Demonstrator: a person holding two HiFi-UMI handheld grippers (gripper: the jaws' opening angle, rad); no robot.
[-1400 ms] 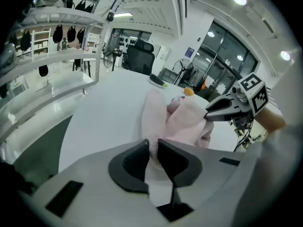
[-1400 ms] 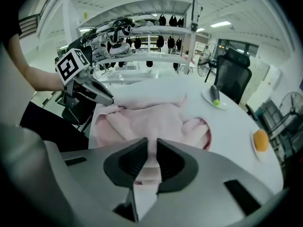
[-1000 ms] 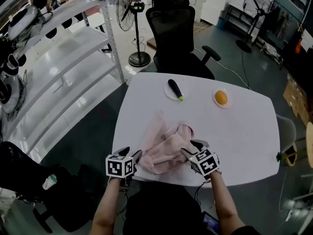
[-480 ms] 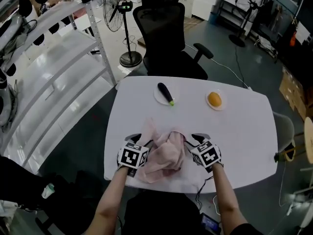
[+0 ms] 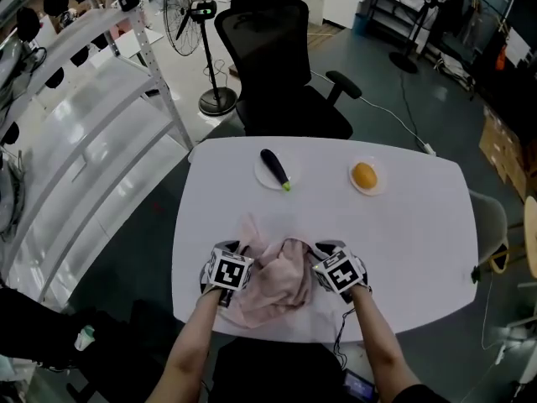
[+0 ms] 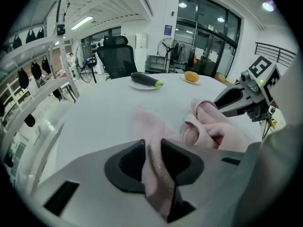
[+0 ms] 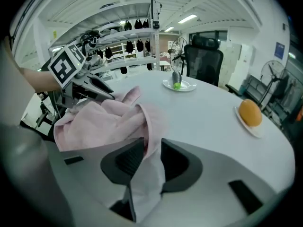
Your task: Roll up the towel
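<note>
The left tool (image 6: 152,150) and the right tool (image 7: 151,148) have just been closing, and each now pinches a fold of the pink towel (image 5: 281,282). The towel lies bunched at the near edge of the counter (image 5: 411,233). Draw it flat under even tension before rolling. The eggplant (image 5: 274,169) and orange (image 5: 364,175) lie well beyond and obstruct nothing.

A white desk (image 5: 419,250) with rounded corners is set on a grey floor (image 5: 419,99). A black office chair (image 5: 281,65) is drawn up to its far edge. White shelving (image 5: 92,124) is seen beyond its left edge, with a standing fan (image 5: 216,101) behind. Cardboard boxes (image 5: 503,154) are stacked at the right. Strip lights (image 6: 83,21) are lit overhead.
</note>
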